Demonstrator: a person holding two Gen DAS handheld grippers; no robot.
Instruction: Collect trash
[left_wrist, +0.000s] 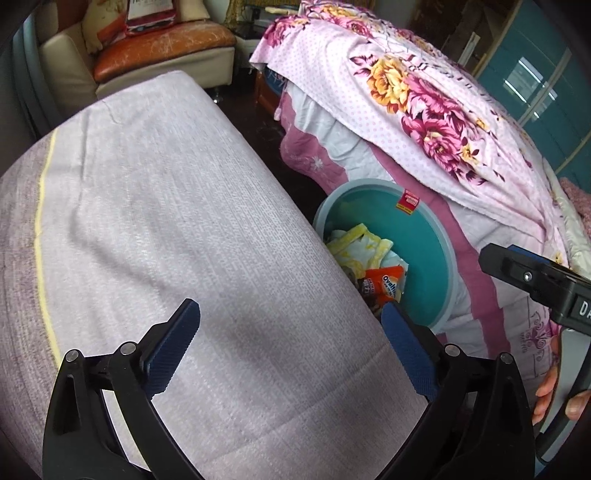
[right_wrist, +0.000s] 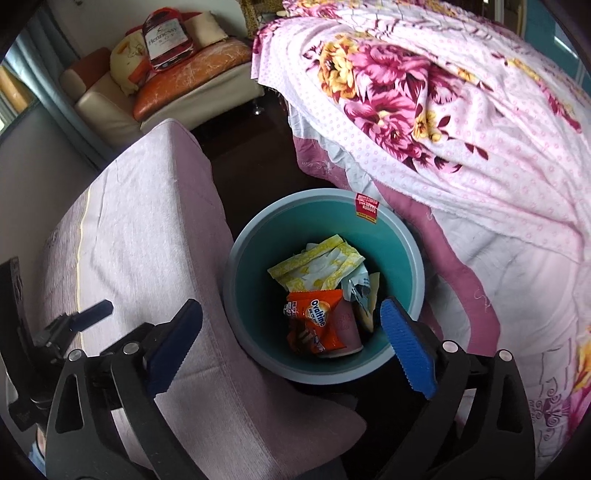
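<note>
A teal waste bin stands on the dark floor between a cloth-covered seat and a bed. Inside lie an orange Ovaltine packet, a yellow-and-white wrapper and crumpled paper. My right gripper hovers over the bin's near rim, open, with nothing between its blue pads. My left gripper is open too and hangs over the pale seat cloth, empty. In the left wrist view the bin shows half hidden behind the seat, with the orange packet inside, and the right gripper's body enters from the right.
A pinkish cloth-covered seat fills the left. A bed with a floral pink blanket rises on the right, its quilt hanging beside the bin. A cream and orange sofa with cushions stands at the back. A person's fingers show at the right edge.
</note>
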